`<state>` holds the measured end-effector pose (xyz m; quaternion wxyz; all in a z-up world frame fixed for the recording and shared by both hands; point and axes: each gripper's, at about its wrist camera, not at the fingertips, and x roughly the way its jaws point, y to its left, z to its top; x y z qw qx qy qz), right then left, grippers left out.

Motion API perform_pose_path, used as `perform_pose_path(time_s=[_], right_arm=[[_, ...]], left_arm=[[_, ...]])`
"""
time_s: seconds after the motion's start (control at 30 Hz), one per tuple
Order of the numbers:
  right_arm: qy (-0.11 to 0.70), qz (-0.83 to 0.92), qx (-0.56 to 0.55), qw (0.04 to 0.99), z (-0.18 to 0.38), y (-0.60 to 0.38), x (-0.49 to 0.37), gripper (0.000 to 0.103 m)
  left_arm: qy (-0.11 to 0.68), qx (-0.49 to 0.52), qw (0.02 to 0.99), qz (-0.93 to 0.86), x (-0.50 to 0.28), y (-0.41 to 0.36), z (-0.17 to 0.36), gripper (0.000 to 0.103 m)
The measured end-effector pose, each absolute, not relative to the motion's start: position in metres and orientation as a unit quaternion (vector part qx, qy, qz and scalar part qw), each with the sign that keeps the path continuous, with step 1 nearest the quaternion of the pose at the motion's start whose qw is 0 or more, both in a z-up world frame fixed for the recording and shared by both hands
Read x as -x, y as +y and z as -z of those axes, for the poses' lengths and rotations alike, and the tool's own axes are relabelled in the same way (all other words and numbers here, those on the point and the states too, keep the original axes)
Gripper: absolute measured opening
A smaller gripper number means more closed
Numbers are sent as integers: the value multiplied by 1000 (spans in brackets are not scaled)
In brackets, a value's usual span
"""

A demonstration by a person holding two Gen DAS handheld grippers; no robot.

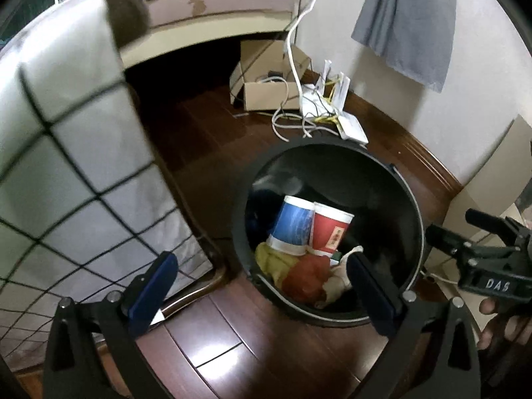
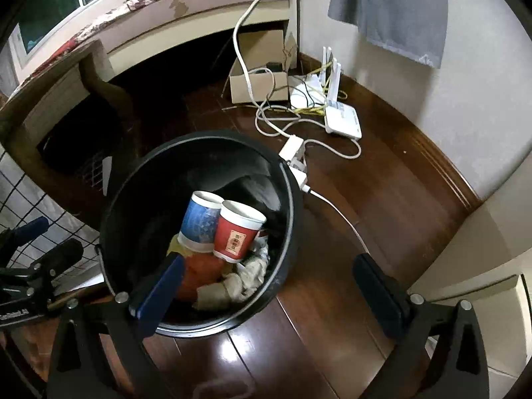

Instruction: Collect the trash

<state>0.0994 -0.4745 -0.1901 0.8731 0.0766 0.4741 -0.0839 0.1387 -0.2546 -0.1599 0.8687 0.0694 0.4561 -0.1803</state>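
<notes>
A black round trash bin (image 1: pixel 412 219) (image 2: pixel 292 199) stands on the dark wooden floor. Inside lie a blue paper cup (image 1: pixel 294 224) (image 2: pixel 199 221), a red paper cup (image 1: pixel 329 234) (image 2: pixel 236 234), a yellow wrapper (image 1: pixel 269 259), an orange-red wad (image 1: pixel 306 276) (image 2: pixel 201 274), crumpled paper (image 2: pixel 252 266) and a cardboard tube (image 2: pixel 212 294). My left gripper (image 1: pixel 262 282) is open and empty, just above the bin's near rim. My right gripper (image 2: pixel 269 286) is open and empty, over the bin's near right rim. The right gripper also shows in the left wrist view (image 1: pixel 478 249), and the left one in the right wrist view (image 2: pixel 40 259).
A grid-patterned white cloth (image 1: pixel 66 166) hangs at left. A cardboard box (image 1: pixel 266 89) (image 2: pixel 259 83), white cables (image 2: pixel 276 123), a power strip (image 2: pixel 294 156) and white routers (image 1: pixel 349 126) (image 2: pixel 342 121) lie on the floor behind the bin. A bed (image 1: pixel 216 3) stands behind; a grey cloth (image 1: pixel 409 16) hangs on the wall.
</notes>
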Motion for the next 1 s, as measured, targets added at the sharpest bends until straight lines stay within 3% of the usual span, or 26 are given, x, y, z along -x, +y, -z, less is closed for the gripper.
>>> perform_pose_path(time_s=[0.57,1.0], right_arm=[[424,67,-46,902,120,-412,-65,102],[375,65,-26,924,37,-367,-27,102]], left_arm=[[437,-60,893,88,-101,-204,106,102],[362,-67,923,114,-59,-168,33,102]])
